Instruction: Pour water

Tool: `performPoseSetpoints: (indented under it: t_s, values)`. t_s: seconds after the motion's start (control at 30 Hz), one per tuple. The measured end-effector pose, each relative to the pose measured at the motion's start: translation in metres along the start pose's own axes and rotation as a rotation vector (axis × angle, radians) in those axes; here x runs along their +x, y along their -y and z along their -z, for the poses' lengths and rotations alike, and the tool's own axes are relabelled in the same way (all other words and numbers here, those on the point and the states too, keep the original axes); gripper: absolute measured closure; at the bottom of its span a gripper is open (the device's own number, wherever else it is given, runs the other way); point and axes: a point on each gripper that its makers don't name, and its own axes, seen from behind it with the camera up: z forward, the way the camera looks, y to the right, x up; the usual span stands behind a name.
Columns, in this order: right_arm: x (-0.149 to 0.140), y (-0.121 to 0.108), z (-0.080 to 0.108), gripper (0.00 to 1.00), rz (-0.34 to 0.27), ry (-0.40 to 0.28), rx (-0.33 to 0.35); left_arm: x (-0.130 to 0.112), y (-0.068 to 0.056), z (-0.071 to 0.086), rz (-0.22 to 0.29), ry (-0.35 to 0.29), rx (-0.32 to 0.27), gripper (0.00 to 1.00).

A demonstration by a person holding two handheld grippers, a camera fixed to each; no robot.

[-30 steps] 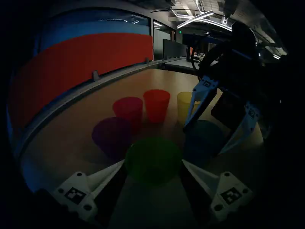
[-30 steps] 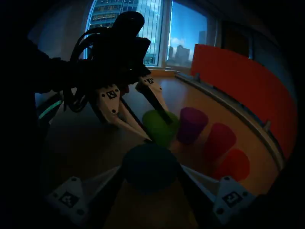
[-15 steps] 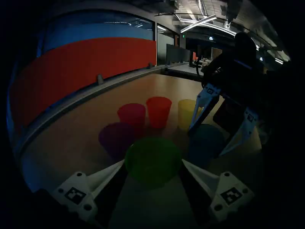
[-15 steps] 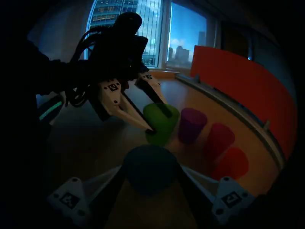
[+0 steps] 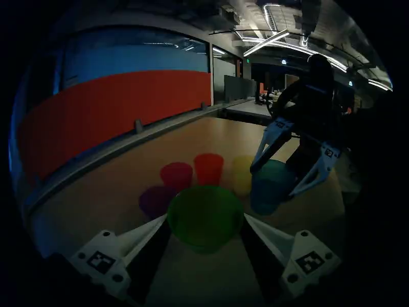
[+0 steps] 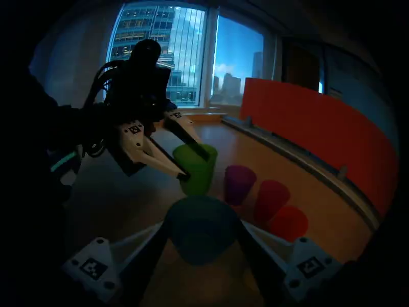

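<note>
Over the last second both held cups have been raised off the table (image 5: pixel 153 148), with the purple cup (image 5: pixel 156 199), pink cup (image 5: pixel 176 175), red cup (image 5: pixel 208 168) and yellow cup (image 5: pixel 241 174) left standing on it. The pour is therefore judged to be in preparation, no tilt being seen yet. The green cup (image 5: pixel 205 210) is clamped upright in the left tongs (image 5: pixel 205 221) at lower centre of the left gripper view, and the blue cup (image 6: pixel 202 220) is clamped likewise in the right tongs (image 6: pixel 202 230) at lower centre of the right gripper view; whether water is held in either cannot be told.
</note>
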Motion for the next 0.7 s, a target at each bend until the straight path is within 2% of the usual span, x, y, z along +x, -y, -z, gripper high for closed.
performPoseSetpoints:
  t_s: [0.3,0.5,0.7]
  values:
    - [0.026,-0.005,0.023,0.07,-0.015,-0.069,-0.038,0.028,0.001,0.015,0.004,-0.074,0.025,0.14]
    - [0.044,-0.009,0.036,0.07,-0.039,-0.123,-0.057,0.042,-0.001,0.024,0.029,-0.125,0.023,0.14]
    - [0.061,-0.015,0.048,0.07,-0.04,-0.17,-0.08,0.055,-0.001,0.032,0.033,-0.165,0.027,0.13]
